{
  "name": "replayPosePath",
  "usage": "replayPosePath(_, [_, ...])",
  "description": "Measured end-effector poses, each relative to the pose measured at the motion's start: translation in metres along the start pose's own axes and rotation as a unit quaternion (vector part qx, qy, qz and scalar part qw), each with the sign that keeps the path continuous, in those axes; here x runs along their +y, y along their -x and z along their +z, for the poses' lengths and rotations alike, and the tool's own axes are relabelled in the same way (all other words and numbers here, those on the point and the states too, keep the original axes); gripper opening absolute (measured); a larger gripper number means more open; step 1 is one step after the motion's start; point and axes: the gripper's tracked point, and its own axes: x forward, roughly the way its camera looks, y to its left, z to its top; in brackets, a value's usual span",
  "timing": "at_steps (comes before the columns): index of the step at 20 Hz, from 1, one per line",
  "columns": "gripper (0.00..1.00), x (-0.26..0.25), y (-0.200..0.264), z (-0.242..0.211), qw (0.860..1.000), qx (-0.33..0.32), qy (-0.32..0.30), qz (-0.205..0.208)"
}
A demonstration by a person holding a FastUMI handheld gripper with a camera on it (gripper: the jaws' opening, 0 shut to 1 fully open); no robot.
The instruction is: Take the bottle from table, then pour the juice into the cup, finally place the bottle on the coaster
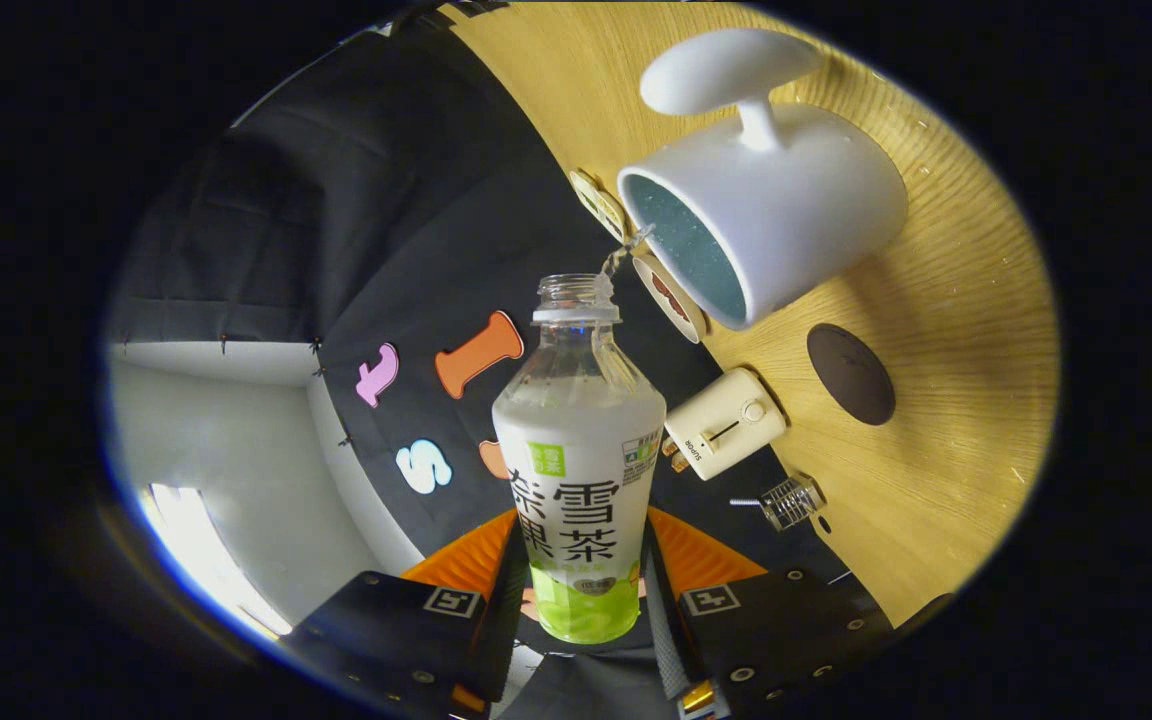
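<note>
My gripper (581, 600) is shut on the bottle (579, 470), a clear plastic one with a white and green label and no cap, gripped low on its body between both fingers. The whole view is rolled, so the bottle is tipped toward the wooden table. A thin stream of liquid (624, 252) leaves the bottle's mouth toward the white cup (786, 215), which has a blue-green inside and a big rounded handle. The cup stands just beyond the mouth. A dark round coaster (850, 373) lies on the table beside the cup.
A cream toaster-like appliance (726, 422) stands near the table's back edge, with a small wire rack (791, 501) next to it. Round patterned discs (671, 297) lean behind the cup. The wooden table (946, 470) has bare room around the coaster.
</note>
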Motion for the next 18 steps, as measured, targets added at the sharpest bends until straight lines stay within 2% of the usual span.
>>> replayPosePath(11, [0.59, 0.0074, -0.002, 0.0022, 0.998, -0.019, -0.061, 0.027])
replayPosePath(18, [0.58, 0.007, -0.0032, 0.0031, 0.998, -0.014, -0.055, 0.027])
